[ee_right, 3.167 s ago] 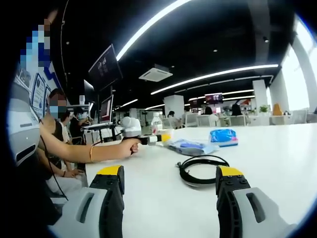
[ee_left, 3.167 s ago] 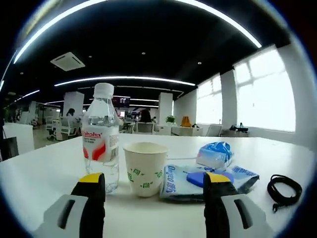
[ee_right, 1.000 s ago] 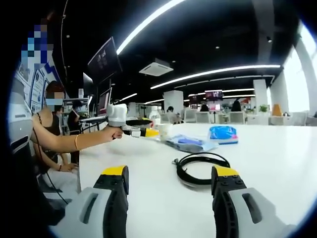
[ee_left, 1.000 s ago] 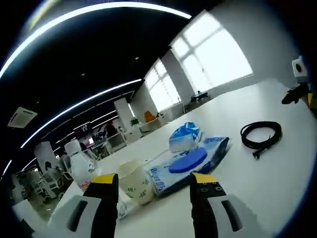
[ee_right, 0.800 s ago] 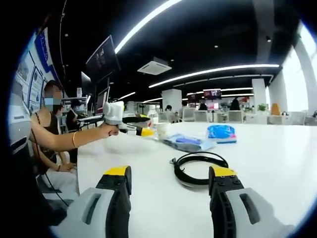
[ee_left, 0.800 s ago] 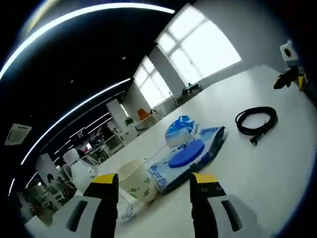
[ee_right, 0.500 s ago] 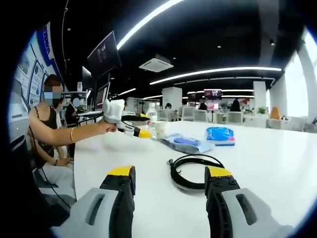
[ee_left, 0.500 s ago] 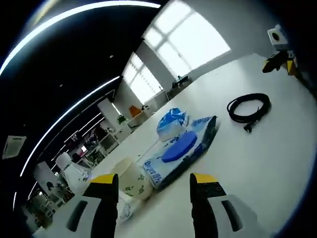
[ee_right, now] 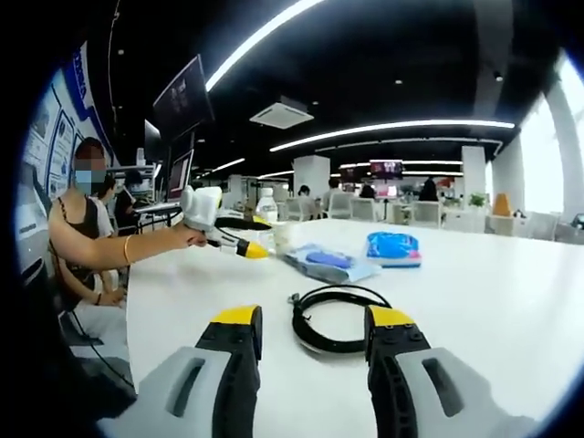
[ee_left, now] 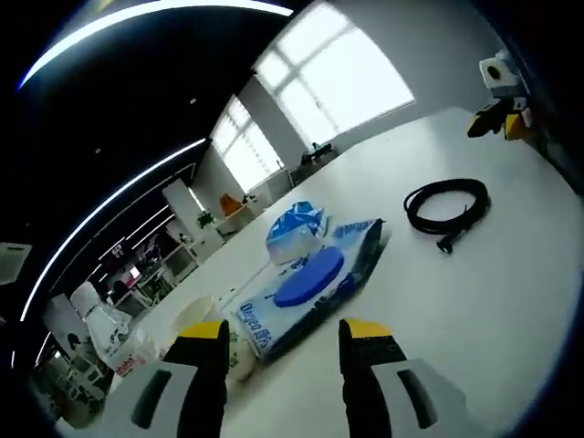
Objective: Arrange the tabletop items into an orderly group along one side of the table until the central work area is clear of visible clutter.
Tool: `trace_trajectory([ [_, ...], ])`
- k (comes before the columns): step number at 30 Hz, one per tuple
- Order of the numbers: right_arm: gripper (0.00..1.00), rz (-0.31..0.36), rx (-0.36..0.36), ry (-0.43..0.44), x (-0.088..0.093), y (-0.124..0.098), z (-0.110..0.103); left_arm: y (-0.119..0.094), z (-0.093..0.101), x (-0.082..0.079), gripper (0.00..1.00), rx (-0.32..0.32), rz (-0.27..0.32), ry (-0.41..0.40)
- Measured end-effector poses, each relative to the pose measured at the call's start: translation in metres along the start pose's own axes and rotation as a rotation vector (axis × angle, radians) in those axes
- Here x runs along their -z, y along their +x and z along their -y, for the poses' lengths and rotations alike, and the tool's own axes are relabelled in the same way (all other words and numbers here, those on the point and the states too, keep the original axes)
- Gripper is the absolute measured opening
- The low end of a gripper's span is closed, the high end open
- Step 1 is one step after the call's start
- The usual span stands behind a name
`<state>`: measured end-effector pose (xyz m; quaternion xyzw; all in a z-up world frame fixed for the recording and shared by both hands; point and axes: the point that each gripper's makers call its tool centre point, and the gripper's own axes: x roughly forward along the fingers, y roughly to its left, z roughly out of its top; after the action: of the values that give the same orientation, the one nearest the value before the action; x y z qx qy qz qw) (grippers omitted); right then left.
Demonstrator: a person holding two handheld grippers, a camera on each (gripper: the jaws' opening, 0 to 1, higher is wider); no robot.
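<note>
Your right gripper (ee_right: 312, 321) is low over the white table (ee_right: 474, 301), and its jaw gap has narrowed over the last few seconds: now partly closed, nothing between the jaws. The coiled black cable (ee_right: 333, 315) lies flat just ahead, framed by the jaw tips but not touched. My read: you're lining up to take the cable first.

Your left gripper (ee_left: 283, 330) has rolled hard and swung toward the wipes side since three seconds ago; the whole view tilted, the items didn't move. Its jaws are also narrower than before, part open and empty. Just past its tips: the wet-wipes pack (ee_left: 310, 283) with the blue lid, lying flat. The paper cup (ee_left: 205, 319) sits beside the pack's near end, the water bottle (ee_left: 105, 324) beyond that at the view edge, and the blue tissue packet (ee_left: 294, 230) just behind the pack.

In the right gripper view the left gripper is held out near the cup and bottle.

Nothing has been relocated yet. The cable lies well apart from the cluster, so it's the outlier to bring over.
</note>
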<state>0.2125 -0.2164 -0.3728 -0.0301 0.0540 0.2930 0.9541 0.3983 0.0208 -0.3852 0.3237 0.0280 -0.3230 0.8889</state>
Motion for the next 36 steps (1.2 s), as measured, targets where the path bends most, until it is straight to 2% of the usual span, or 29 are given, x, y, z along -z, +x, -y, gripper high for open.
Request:
trace_trajectory([
  [3, 0.34, 0.015, -0.021, 0.002, -0.005, 0.005, 0.0, 0.002, 0.001, -0.001, 0.45, 0.008, -0.004, 0.027],
  [9, 0.35, 0.007, -0.023, -0.038, -0.013, 0.014, 0.004, 0.004, -0.003, 0.0, 0.45, 0.015, -0.02, 0.055],
  [15, 0.35, 0.008, -0.025, -0.054, -0.02, 0.023, 0.011, 0.006, -0.002, -0.004, 0.42, 0.034, -0.001, -0.036],
  [22, 0.34, 0.018, -0.033, -0.057, -0.023, 0.03, 0.016, 0.016, 0.001, -0.01, 0.38, 0.028, 0.008, -0.08],
  [24, 0.34, 0.019, -0.032, -0.054, -0.023, 0.032, 0.02, 0.019, 0.005, -0.015, 0.38, 0.036, 0.027, -0.114],
  [25, 0.33, 0.021, -0.032, -0.05, -0.023, 0.033, 0.022, 0.02, 0.006, -0.018, 0.38, 0.027, 0.037, -0.145],
  [28, 0.32, 0.032, -0.024, -0.032, -0.021, 0.036, 0.027, 0.024, 0.008, -0.024, 0.38, 0.006, 0.053, -0.173],
  [33, 0.32, 0.026, 0.003, -0.013, -0.022, 0.04, 0.041, 0.038, 0.02, -0.036, 0.38, 0.042, 0.069, -0.256],
  [36, 0.3, 0.03, 0.021, 0.008, -0.02, 0.043, 0.05, 0.046, 0.024, -0.039, 0.38, 0.045, 0.065, -0.261],
])
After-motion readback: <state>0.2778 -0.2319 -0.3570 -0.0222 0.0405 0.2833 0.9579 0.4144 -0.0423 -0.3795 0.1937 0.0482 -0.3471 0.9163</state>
